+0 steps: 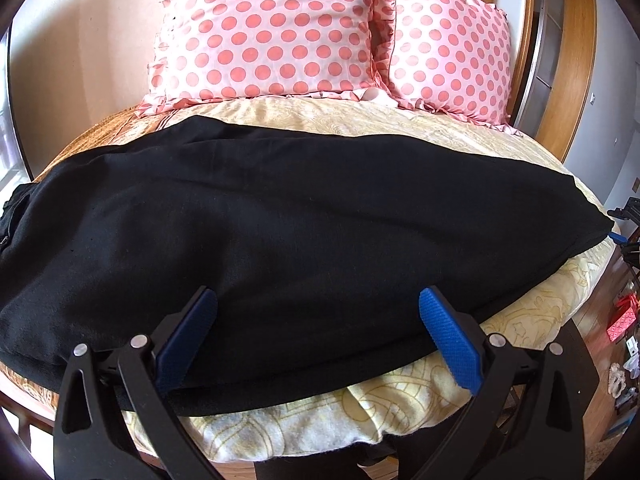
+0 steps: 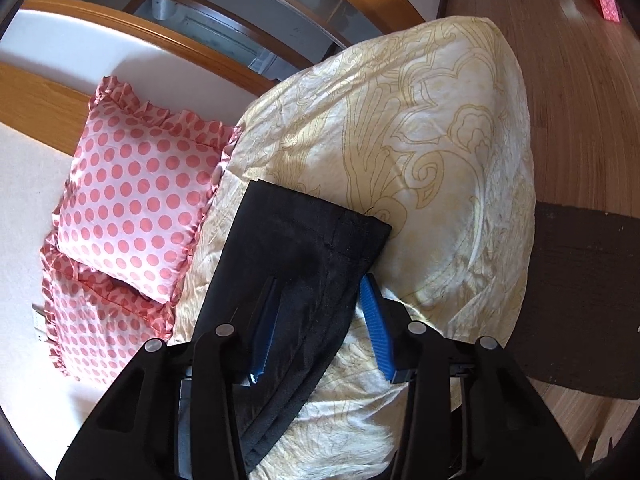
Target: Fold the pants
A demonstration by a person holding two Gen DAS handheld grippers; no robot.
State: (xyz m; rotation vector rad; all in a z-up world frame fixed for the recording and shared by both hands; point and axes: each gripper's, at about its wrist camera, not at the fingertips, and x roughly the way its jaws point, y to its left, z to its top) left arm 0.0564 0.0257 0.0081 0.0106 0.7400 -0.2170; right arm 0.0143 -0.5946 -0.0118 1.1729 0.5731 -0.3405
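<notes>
We see the black pants (image 1: 280,220) lying long and flat across the bed (image 1: 520,312), one leg on the other. Our left gripper (image 1: 316,336) is open over their near edge. Our right gripper (image 2: 320,320) is open around the leg end. We think folding them shorter is still left.

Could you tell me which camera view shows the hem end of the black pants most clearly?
The right wrist view: the pants end in a stitched hem lying flat on the bedspread. The left wrist view shows only their broad middle.
</notes>
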